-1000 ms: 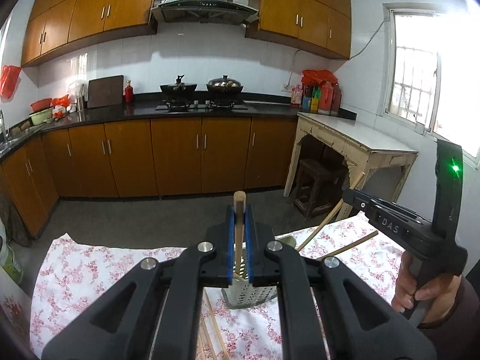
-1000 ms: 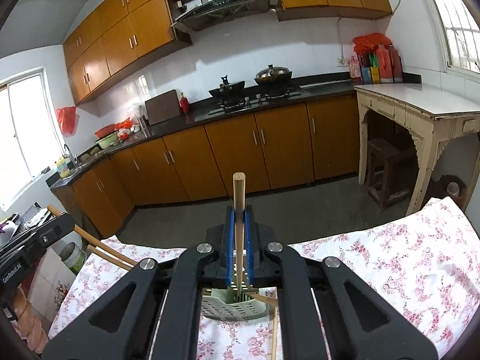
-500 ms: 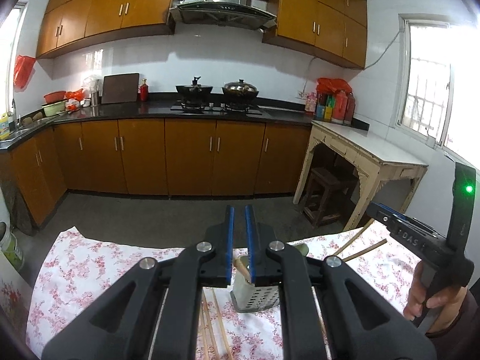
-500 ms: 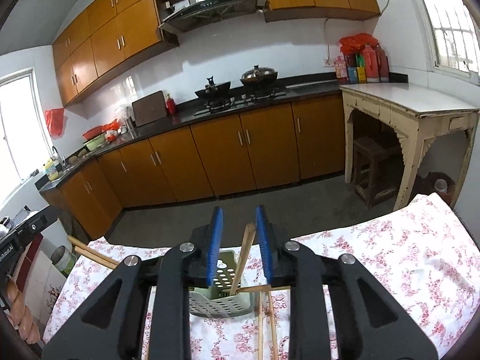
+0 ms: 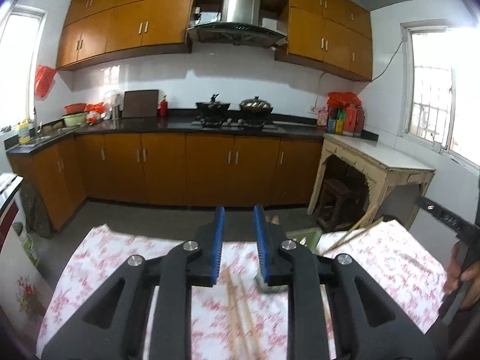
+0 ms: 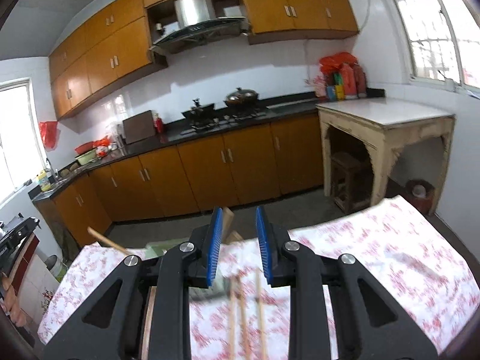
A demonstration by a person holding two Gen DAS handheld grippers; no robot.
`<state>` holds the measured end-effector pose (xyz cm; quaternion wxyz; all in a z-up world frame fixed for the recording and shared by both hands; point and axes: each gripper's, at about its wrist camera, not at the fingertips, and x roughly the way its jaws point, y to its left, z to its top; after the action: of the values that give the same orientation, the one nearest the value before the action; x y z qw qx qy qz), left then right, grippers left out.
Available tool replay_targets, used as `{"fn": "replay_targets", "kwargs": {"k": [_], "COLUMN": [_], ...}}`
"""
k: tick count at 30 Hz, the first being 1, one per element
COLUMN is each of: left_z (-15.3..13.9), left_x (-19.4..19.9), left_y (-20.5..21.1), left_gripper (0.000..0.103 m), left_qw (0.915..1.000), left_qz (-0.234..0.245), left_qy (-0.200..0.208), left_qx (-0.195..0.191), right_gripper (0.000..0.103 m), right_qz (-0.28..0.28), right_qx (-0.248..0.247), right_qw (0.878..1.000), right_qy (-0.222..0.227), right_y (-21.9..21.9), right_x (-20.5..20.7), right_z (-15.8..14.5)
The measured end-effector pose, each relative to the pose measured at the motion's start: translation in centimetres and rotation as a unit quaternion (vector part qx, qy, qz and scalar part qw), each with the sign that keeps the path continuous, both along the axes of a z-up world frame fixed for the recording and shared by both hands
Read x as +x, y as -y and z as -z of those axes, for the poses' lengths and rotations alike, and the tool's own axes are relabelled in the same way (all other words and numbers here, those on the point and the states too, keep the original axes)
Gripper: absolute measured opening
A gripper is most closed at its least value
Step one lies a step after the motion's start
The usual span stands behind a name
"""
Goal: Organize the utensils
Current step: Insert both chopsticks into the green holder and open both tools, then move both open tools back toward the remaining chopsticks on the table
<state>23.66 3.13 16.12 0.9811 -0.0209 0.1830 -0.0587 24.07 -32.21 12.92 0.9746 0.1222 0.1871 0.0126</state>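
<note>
My left gripper [image 5: 238,220] is open and empty above the floral tablecloth [image 5: 120,255]. Loose wooden chopsticks [image 5: 237,309] lie on the cloth under it. A metal perforated holder [image 5: 265,286] stands just behind the right finger, with a chopstick tip [image 5: 273,219] above it. A green holder [image 5: 306,237] with chopsticks [image 5: 354,231] stands to the right. My right gripper [image 6: 239,225] is open and empty. Chopstick tips [image 6: 228,219] show behind its left finger. Loose chopsticks [image 6: 246,315] lie below it. The green holder [image 6: 156,249] is mostly hidden.
The table's far edge [image 5: 150,237] drops to a grey floor. The other gripper and the hand holding it [image 5: 462,273] are at the right of the left wrist view. Kitchen cabinets [image 5: 195,168] and a side table [image 5: 375,162] stand beyond.
Both grippers opened and let go of the chopstick each held; the chopsticks now stand in the holders. Both grippers have lifted and pulled back; the views are motion-blurred.
</note>
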Motion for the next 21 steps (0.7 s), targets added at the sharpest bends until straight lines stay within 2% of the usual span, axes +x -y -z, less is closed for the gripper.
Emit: {"fn": "replay_targets", "kwargs": {"k": [4,9,13,17,21], "left_z": [3.3,9.3,13.4,16.5,18.8], "left_x": [-1.2,-0.2,1.1,1.9,1.9], "left_y": [-1.7,-3.2,-3.8,-3.5,-2.8], "left_gripper": [0.027,0.029,0.029,0.036,0.041], "left_qw": [0.9996,0.9958,0.9908,0.9867,0.9840], "left_qz": [-0.013,-0.033,-0.044,-0.044,-0.051], "left_qy": [-0.024,-0.086,-0.128,-0.156,-0.170], "left_qx": [0.000,-0.002,-0.012,-0.018,0.005], "right_gripper": [0.024,0.024,0.024,0.024,0.024], "right_qz": [0.023,0.032,0.010,-0.020,-0.042], "right_qx": [-0.006,0.004,0.003,0.002,-0.006], "right_qw": [0.999,0.993,0.987,0.980,0.974], "right_qy": [-0.038,-0.118,-0.160,-0.197,-0.221], "right_y": [1.6,2.1,0.8,-1.0,-3.1], "right_x": [-1.1,0.4,1.8,3.0,3.1], "right_z": [3.7,10.4,14.7,18.4,21.2]}}
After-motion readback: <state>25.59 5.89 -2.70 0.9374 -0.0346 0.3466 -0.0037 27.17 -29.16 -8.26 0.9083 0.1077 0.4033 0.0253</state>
